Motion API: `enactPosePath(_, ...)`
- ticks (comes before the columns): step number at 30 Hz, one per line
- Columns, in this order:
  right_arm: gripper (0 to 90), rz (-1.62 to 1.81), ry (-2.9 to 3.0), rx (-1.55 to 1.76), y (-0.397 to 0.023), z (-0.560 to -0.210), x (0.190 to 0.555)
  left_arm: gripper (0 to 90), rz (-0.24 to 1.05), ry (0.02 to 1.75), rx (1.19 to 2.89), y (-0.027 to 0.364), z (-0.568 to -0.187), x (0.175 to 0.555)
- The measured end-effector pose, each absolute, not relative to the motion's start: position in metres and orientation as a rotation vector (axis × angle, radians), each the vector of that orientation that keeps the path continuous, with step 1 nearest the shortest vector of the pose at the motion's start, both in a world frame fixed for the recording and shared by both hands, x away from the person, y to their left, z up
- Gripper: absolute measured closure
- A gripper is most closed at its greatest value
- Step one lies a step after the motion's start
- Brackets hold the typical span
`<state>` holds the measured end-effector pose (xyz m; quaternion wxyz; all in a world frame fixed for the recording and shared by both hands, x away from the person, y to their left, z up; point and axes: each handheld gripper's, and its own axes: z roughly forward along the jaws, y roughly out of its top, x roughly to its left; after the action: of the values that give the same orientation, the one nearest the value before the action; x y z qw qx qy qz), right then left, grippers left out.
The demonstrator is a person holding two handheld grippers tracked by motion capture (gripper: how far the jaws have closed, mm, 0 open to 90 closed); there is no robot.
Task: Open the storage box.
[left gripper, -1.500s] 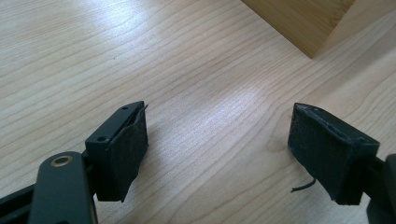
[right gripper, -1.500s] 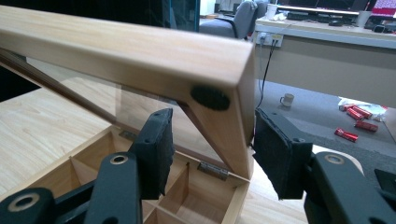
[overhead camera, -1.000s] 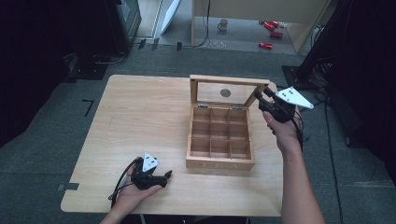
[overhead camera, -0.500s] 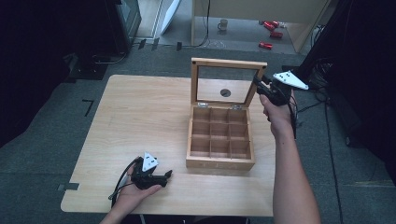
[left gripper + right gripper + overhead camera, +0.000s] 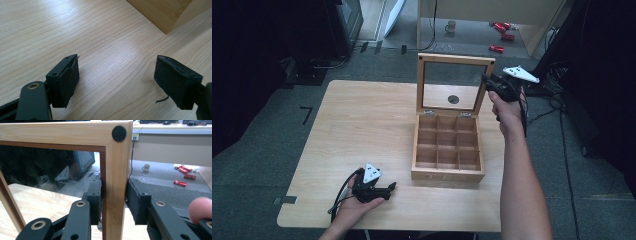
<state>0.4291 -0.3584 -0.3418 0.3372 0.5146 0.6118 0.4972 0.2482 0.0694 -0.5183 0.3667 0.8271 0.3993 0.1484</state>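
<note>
Desk (image 5: 362, 125): light wood, rectangular, rounded corners, fine straight grain, standing on grey floor.

Box (image 5: 447, 150): square, light wood, sits on the right half of the desk and is divided inside into a three-by-three grid of open compartments. Two small metal hinges join it to the lid at the back edge.

Lid (image 5: 455, 59): wooden frame around a clear pane, standing upright, with a small black round pad on each top corner. In the right gripper view the frame's right upright (image 5: 115, 182) runs vertically between the fingers, and one black felt dot (image 5: 119, 133) sits at the top corner.

Right gripper (image 5: 492, 85): black, grey triangular plate on top, held in the right hand (image 5: 507, 110) at the lid's right edge. Its fingers (image 5: 96, 195) are clenched on the frame's upright: the left pad is flat against the wood, the right pad touches or is just off the other face. A fingertip shows at the lower right of that view.

Left gripper (image 5: 384, 191): black, triangular plate on top, resting low on the desk near the front left, in the left hand (image 5: 354, 205), well apart from the box's front left corner. Its fingers (image 5: 66, 80) are released, spread wide with rough black pads, bare desk between them. The box corner (image 5: 160, 12) shows beyond them, not touching.
</note>
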Motion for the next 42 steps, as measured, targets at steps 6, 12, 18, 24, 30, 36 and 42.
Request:
enactPosePath(6, 66.6, 1.281, 1.592, 1.389, -0.358, -0.342, 0.446, 20.7, 0.385, 1.024, 2.129, 0.069, -0.518, 0.248)
enactPosePath(12, 66.7, 1.259, 1.586, 1.428, -0.356, -0.343, 0.457, 20.7, 0.397, 1.019, 2.138, 0.068, -0.518, 0.247)
enactPosePath(18, 66.8, 1.247, 1.578, 1.443, -0.355, -0.344, 0.461, 20.7, 0.406, 1.017, 2.145, 0.067, -0.518, 0.247)
enactPosePath(24, 66.8, 1.231, 1.573, 1.463, -0.354, -0.344, 0.466, 20.7, 0.418, 1.016, 2.149, 0.066, -0.519, 0.246)
enactPosePath(30, 66.7, 1.233, 1.566, 1.474, -0.353, -0.345, 0.468, 20.7, 0.419, 1.016, 2.151, 0.066, -0.519, 0.246)
enactPosePath(36, 52.0, 1.243, 1.581, 1.483, -0.353, -0.344, 0.465, 20.7, 0.422, 1.014, 2.153, 0.066, -0.519, 0.246)
enactPosePath(42, 33.7, 1.237, 1.612, 1.478, -0.353, -0.344, 0.454, 20.7, 0.429, 1.011, 2.160, 0.065, -0.519, 0.246)
